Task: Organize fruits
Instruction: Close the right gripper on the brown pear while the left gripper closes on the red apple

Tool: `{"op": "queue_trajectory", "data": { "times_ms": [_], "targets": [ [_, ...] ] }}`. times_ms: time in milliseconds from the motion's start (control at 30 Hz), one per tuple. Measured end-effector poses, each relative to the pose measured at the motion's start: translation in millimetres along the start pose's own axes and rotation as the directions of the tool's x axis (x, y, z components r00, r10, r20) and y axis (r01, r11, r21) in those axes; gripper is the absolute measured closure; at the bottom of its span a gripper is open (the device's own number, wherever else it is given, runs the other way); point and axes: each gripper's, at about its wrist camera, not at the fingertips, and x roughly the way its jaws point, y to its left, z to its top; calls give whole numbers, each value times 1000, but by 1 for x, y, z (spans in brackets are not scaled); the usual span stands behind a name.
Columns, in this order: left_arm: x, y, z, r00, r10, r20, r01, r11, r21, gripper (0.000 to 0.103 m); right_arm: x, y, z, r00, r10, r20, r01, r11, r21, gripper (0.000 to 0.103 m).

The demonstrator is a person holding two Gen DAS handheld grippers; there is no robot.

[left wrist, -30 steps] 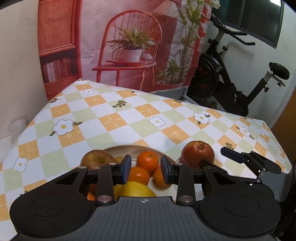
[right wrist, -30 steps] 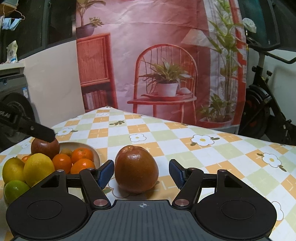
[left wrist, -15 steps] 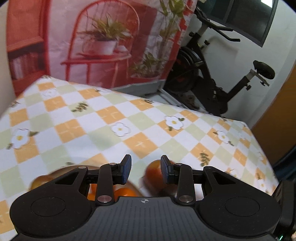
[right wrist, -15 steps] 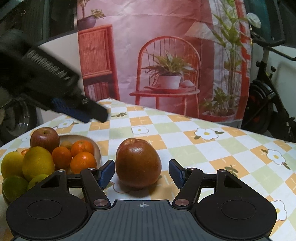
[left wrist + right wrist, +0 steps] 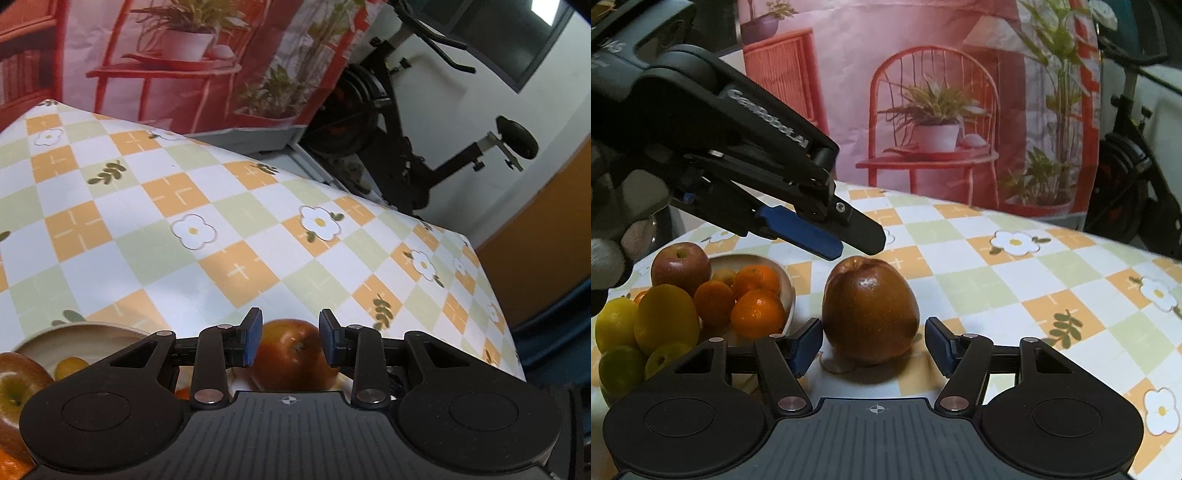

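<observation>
The red apple (image 5: 870, 310) stands alone on the checked tablecloth (image 5: 1027, 280), just right of the fruit bowl (image 5: 786, 284), between the parted pads of the right gripper (image 5: 873, 345), which touch nothing. The left gripper (image 5: 290, 341) hovers above the same apple, jaws apart and empty. Both tools aiming at one fruit risks a collision, and a nudge could roll the apple off toward the near edge. Its skin is glossy, smooth and rounded, so an off-centre pinch might slip. The bowl already heaps waxy oranges (image 5: 757, 312), dimpled lemons (image 5: 666, 317) and another apple (image 5: 680, 263).
</observation>
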Motion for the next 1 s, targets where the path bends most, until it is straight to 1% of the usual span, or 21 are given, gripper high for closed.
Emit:
{"op": "queue_trajectory", "data": {
  "times_ms": [100, 167, 333, 433, 600, 667, 1000],
  "targets": [
    [1, -1, -1, 1000, -17, -7, 17, 1000, 7, 68, 1, -4, 0, 1000, 18, -13, -17, 999, 31, 45],
    [1, -1, -1, 1000, -14, -9, 14, 1000, 17, 68, 1, -6, 0, 1000, 24, -16, -23, 999, 41, 45],
    [1, 0, 0, 1000, -23, -15, 24, 999, 21, 68, 2, -5, 1, 999, 26, -23, -25, 999, 46, 45],
    [1, -2, -1, 1000, -25, -18, 26, 999, 41, 68, 3, -6, 1, 999, 29, -29, -28, 998, 47, 45],
    [-1, -6, -2, 999, -33, -17, 34, 997, 63, 68, 3, -7, 1, 999, 33, -28, -31, 998, 58, 45],
    [-1, -8, -2, 999, -36, -18, 37, 997, 70, 68, 3, -7, 1, 999, 34, -25, -32, 998, 61, 47],
    [0, -9, -4, 1000, -25, -16, 27, 995, 94, 67, 0, -11, 0, 999, 39, -13, -38, 996, 80, 48]
  ]
}}
